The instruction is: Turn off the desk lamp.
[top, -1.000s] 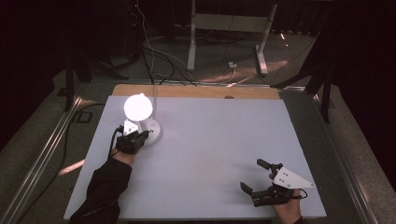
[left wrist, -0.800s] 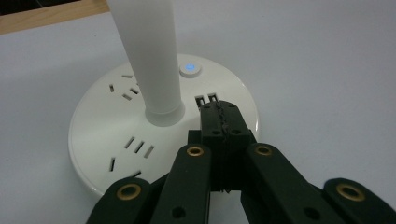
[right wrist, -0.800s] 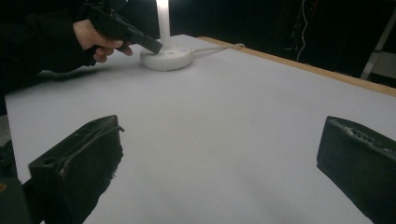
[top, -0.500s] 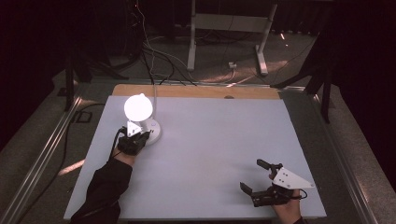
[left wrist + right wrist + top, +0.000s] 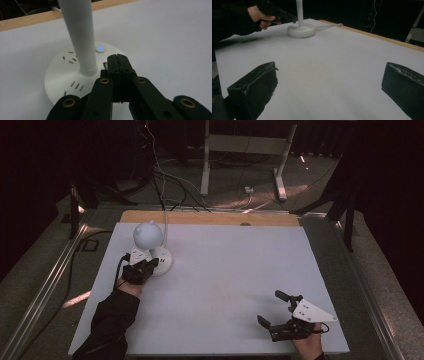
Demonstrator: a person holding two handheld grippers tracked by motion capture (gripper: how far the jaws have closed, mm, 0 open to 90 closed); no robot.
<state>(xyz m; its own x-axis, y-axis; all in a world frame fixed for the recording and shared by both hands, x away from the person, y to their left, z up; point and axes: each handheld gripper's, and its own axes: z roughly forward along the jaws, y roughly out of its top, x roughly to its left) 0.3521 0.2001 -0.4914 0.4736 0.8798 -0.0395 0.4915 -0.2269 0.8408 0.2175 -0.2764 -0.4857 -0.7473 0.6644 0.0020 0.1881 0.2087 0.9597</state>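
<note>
Left claw (image 5: 117,58) closed over white round-based lamp (image 5: 75,72); button (image 5: 100,48) glowing blue.

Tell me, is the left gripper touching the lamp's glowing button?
Apart. In the left gripper view, the shut left gripper sits just short of the blue-lit button on the lamp base.

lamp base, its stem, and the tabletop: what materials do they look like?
Lamp base: looks like moulded white plastic, matte; socket slots and a lit blue button are set into it.
Stem: the same smooth white, plastic or painted metal; hard to tell.
Tabletop: flat matte white sheet, likely laminate or painted board, over a wood-look strip at the far edge.
</note>
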